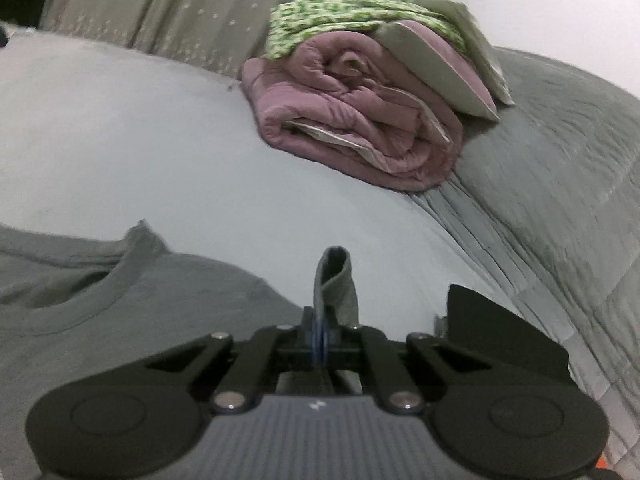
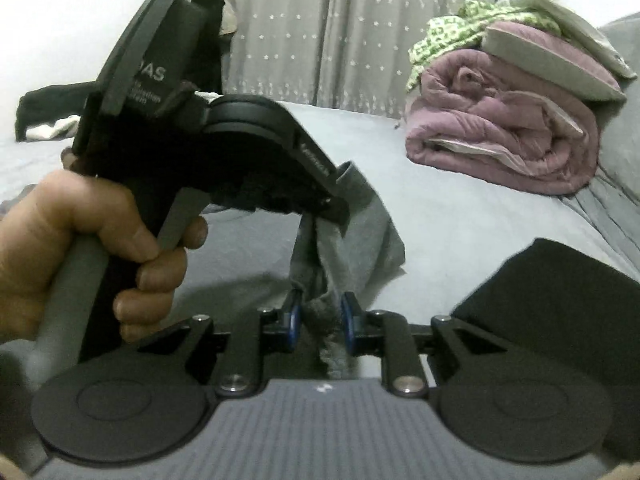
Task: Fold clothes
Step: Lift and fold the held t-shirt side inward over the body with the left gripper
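A grey T-shirt (image 1: 160, 300) lies on the pale bed sheet (image 1: 160, 140), its round neckline at the lower left of the left wrist view. My left gripper (image 1: 320, 322) is shut on a raised fold of the shirt's edge, which sticks up between the pads. The right wrist view shows that left gripper (image 2: 336, 212) held by a hand (image 2: 80, 240), with grey fabric (image 2: 360, 240) hanging from its tips. My right gripper (image 2: 320, 320) is just below it, and a bunched strip of the same shirt sits squeezed between its blue-edged pads.
A rolled purple quilt (image 1: 360, 120) with a green patterned cloth (image 1: 320, 12) on top sits at the back of the bed. A grey quilted blanket (image 1: 560, 160) covers the right side. A black garment (image 2: 560, 292) lies at the right, with dark clothes (image 2: 52, 104) far left and a starred curtain (image 2: 320, 32) behind.
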Tool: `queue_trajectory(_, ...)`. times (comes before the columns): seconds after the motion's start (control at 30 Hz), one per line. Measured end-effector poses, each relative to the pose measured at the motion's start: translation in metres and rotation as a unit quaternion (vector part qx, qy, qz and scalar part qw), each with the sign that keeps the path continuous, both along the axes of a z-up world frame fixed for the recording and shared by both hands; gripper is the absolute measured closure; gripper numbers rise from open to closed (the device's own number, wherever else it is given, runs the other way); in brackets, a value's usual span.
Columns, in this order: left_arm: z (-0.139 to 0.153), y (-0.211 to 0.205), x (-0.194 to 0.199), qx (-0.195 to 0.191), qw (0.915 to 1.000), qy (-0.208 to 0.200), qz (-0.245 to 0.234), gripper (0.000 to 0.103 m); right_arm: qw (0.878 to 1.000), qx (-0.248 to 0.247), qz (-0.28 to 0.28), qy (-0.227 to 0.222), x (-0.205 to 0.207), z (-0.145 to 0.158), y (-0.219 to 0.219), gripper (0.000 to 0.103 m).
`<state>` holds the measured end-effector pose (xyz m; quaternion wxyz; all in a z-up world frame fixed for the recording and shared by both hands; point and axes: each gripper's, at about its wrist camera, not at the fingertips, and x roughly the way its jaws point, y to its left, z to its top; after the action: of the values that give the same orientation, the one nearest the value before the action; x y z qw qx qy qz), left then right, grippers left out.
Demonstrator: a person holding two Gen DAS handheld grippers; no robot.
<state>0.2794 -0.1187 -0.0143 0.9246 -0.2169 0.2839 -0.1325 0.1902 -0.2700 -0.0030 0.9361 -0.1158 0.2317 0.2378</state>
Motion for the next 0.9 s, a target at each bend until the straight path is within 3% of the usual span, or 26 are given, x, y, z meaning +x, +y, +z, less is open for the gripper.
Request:
queue_trajectory(0.2,-0.006,0.023,-0.004,-0.012,0.9997,0.004,0.021,0.100,0.999,-0.015,0.033,0.005,0.002,-0.004,0.027,0.081)
queue_trajectory(0.43,-0.026,0.049,-0.011,-0.011,0.9974,0.026,0.067,0.099,0.996,-0.039,0.058,0.047,0.011,-0.020,0.047,0.081)
queue_trajectory(0.53,-0.039,0.062,-0.008,-0.013,0.9953,0.041,0.086,0.098,0.996,-0.045,0.058,0.055,0.013,-0.025,0.054,0.073)
queue_trajectory(0.8,-0.049,0.076,-0.012,-0.033,0.9963,0.030,0.073,0.103,0.994,-0.023,0.077,0.077,0.014,-0.020,0.053,0.071)
queue_trajectory(0.83,-0.049,0.077,-0.011,-0.039,0.9962,0.033,0.070,0.100,0.993,-0.019,0.079,0.082,0.013,-0.018,0.050,0.066)
queue_trajectory(0.9,-0.049,0.080,-0.010,-0.056,0.9960,0.032,0.062,0.082,0.992,-0.022,0.084,0.088,0.009,-0.016,0.045,0.052)
